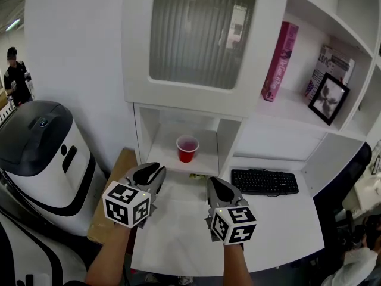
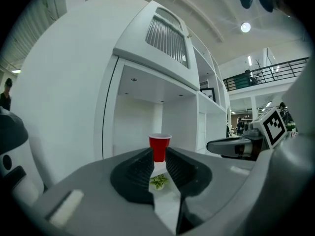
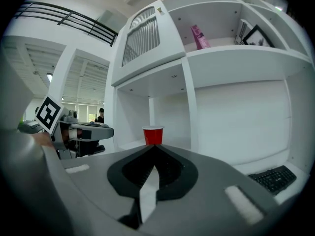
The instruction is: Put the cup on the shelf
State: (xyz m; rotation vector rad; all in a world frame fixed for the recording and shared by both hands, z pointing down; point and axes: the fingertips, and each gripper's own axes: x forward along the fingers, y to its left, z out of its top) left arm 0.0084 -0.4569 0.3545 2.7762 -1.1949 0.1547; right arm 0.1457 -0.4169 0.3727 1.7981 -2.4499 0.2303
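My left hand-held gripper (image 1: 151,173) is slightly open, right hand-held gripper (image 1: 217,188) closed, both empty; I'd guess because the red cup (image 1: 187,148) already stands on the shelf (image 1: 162,157).

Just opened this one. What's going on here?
A person holds a claw in each hand over the white desk, both pointing toward the shelf. The red cup stands upright in the low shelf compartment, apart from both claws. The left claw is slightly open with nothing in it; the right claw is shut and empty. The cup appears already placed.
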